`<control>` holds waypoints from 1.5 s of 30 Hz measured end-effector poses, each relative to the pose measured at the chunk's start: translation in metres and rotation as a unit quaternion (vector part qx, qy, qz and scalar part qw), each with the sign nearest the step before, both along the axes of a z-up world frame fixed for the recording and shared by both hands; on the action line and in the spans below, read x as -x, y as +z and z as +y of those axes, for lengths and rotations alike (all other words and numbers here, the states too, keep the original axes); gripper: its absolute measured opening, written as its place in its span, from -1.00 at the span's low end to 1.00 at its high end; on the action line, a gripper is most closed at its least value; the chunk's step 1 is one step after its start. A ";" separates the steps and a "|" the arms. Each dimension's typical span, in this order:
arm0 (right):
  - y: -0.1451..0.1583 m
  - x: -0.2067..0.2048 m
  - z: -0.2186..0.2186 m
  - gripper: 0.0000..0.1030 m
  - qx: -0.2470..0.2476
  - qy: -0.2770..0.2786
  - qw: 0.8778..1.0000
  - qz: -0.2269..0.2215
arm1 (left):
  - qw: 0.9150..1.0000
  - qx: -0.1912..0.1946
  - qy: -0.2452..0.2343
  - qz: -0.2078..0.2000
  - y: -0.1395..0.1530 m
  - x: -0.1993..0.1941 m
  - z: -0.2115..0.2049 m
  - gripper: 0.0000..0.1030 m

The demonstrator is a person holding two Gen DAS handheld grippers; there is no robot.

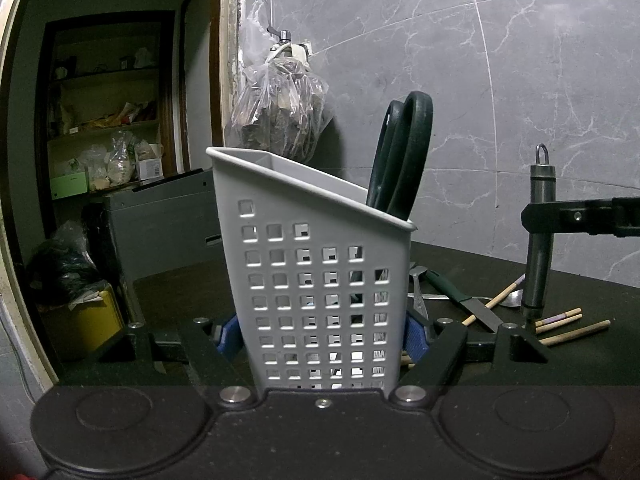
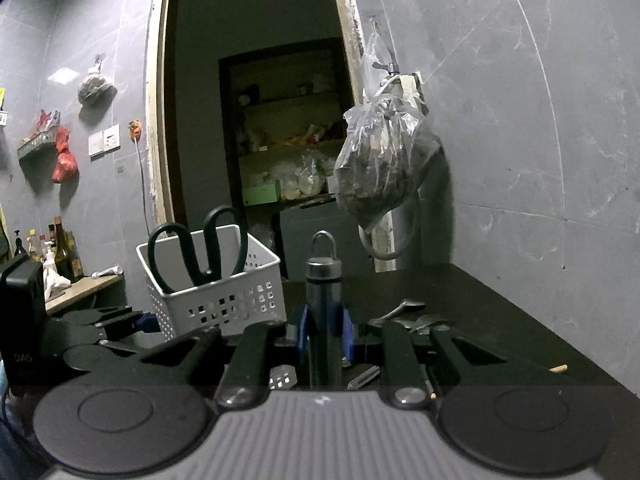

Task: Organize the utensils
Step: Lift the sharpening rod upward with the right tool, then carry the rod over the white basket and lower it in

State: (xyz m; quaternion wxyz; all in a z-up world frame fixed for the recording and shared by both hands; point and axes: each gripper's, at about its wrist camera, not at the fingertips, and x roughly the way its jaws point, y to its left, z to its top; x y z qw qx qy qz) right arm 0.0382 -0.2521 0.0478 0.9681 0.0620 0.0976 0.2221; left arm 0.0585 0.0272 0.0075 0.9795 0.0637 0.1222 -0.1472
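A white perforated utensil basket (image 1: 316,280) stands on the dark tabletop (image 1: 460,264), toward its left edge beside the doorway. The left gripper (image 1: 324,336) has it clamped: the blue fingers (image 1: 414,338) press on both side walls low down, so the basket fills the gap between them. Dark-handled scissors (image 1: 400,156) stand in the basket's lower, right-hand end, handle loops up and well clear of the rim.

The right gripper (image 2: 325,334) holds a slim, dark metal tool with a wire loop at its top, the metal-handled tool (image 2: 323,304), upright. Its blue fingers (image 2: 347,332) are closed narrowly on the shaft. In the left wrist view that tool hangs to the right of the basket, well apart from it, with its lower tip just above the loose utensils.

Those utensils lie on the tabletop behind and to the right of the basket: a green-handled knife (image 1: 460,296), a spoon (image 1: 512,298), a small fork-like piece (image 1: 418,284) just beside the basket's right wall, and several wooden chopsticks (image 1: 576,332) scattered toward the right edge.

A clear plastic bag (image 1: 280,116) of dark contents hangs from a wall tap behind the basket, next to the doorway. Through the doorway, cluttered shelves (image 1: 108,136) are visible.
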 end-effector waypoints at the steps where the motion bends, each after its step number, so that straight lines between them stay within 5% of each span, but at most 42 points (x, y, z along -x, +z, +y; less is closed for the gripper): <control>1: 0.000 0.000 0.000 -0.60 -0.001 -0.001 1.000 0.000 | 1.000 0.000 0.000 0.000 0.000 0.000 0.000 0.49; 10: 0.024 -0.007 0.002 -0.60 -0.023 -0.019 0.999 -0.035 | 1.000 0.000 0.000 0.000 0.000 0.000 0.000 0.49; 17: 0.078 -0.016 0.007 -0.60 -0.016 -0.044 0.991 -0.123 | 1.000 0.000 0.001 0.000 0.000 0.000 -0.001 0.49; 26: 0.131 -0.043 0.041 -0.60 -0.009 0.011 0.980 -0.198 | 1.000 0.000 0.001 0.000 0.000 -0.001 0.001 0.49; 34: 0.130 -0.073 0.085 -0.60 0.002 0.080 0.981 -0.179 | 1.000 0.000 0.001 0.000 0.000 -0.001 0.001 0.49; 45: 0.096 -0.099 0.101 -0.60 0.011 0.106 0.988 -0.109 | 1.000 0.000 0.001 0.000 0.000 -0.001 0.001 0.49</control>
